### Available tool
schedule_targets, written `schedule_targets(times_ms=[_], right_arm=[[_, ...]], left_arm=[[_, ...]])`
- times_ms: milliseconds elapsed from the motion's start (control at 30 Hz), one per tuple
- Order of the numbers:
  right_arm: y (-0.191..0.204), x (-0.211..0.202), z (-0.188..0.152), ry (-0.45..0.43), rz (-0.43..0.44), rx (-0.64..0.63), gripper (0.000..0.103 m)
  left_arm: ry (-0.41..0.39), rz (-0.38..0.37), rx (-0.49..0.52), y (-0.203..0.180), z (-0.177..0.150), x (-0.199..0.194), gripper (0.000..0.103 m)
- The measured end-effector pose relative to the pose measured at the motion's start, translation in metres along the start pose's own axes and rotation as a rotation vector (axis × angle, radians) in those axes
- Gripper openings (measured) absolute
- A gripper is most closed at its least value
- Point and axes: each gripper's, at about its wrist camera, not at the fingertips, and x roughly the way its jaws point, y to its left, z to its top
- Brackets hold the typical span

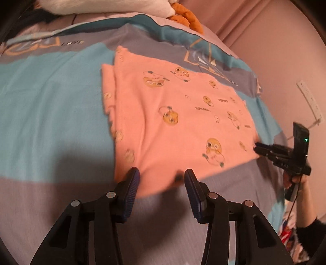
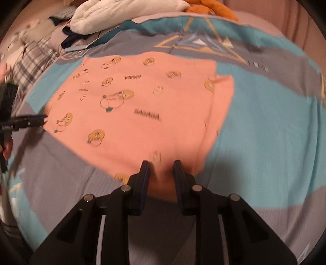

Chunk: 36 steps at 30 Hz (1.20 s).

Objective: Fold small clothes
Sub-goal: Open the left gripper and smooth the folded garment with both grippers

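A small pink garment (image 1: 173, 114) with yellow cartoon prints lies flat on the bed, partly folded, with a doubled layer along one side. It also shows in the right wrist view (image 2: 142, 106). My left gripper (image 1: 162, 175) is open, its fingertips at the garment's near corner, with nothing between them. My right gripper (image 2: 161, 165) is open, its jaws straddling the garment's near edge without pinching it. In the left wrist view the right gripper (image 1: 258, 147) touches the garment's right corner. In the right wrist view the left gripper (image 2: 41, 120) touches its left corner.
The garment rests on a bedspread (image 1: 51, 97) with teal and grey blocks. White bedding (image 2: 126, 14) and an orange plush (image 2: 214, 9) lie at the far end. Plaid fabric (image 2: 34, 59) lies at the far left. A pink wall with a socket strip (image 1: 309, 99) stands right.
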Motion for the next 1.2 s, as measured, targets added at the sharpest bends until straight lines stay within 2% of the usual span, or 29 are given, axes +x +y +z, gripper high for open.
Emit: schedule_targets(times_ms=[100,233,300,333,400,433,567,633,667,700,933,1200], right_arm=[[-0.001,-0.015,-0.006,-0.010,-0.002,0.004,0.027],[0.010,-0.036,-0.004,-0.077,0.029,0.020,0.031],[0.017,-0.038,0.001,-0.099,0.045,0.026,0.039],[0.021,-0.037,0.003,-0.104,0.049,0.025,0.040],[0.032,-0.034,0.007,-0.112,0.071,0.023,0.040],[0.035,-0.033,0.008,-0.113,0.081,0.024,0.041],[0.053,-0.024,0.009,-0.101,0.124,0.036,0.056],[0.058,-0.020,0.010,-0.089,0.132,0.038,0.065],[0.060,-0.019,0.010,-0.083,0.134,0.039,0.072],[0.061,-0.017,0.010,-0.077,0.137,0.040,0.075],[0.060,-0.008,0.015,-0.058,0.173,0.073,0.075],[0.056,0.020,0.071,-0.079,0.196,0.153,0.075]], left_arm=[[-0.005,0.002,-0.013,0.000,-0.006,-0.010,0.047],[-0.041,0.020,-0.052,0.004,-0.006,-0.021,0.047],[-0.065,0.025,-0.081,0.008,-0.007,-0.025,0.048],[-0.078,0.033,-0.097,0.009,-0.005,-0.025,0.051],[-0.091,0.037,-0.122,0.011,-0.003,-0.024,0.069],[-0.099,0.032,-0.138,0.012,-0.003,-0.023,0.070],[-0.094,0.036,-0.175,0.015,0.003,-0.014,0.070],[-0.091,0.036,-0.191,0.018,0.006,-0.012,0.076],[-0.090,0.033,-0.204,0.021,0.009,-0.010,0.085],[-0.091,0.030,-0.212,0.023,0.010,-0.009,0.088],[-0.068,-0.080,-0.245,0.034,0.040,0.010,0.088],[-0.081,-0.104,-0.282,0.042,0.080,0.033,0.088]])
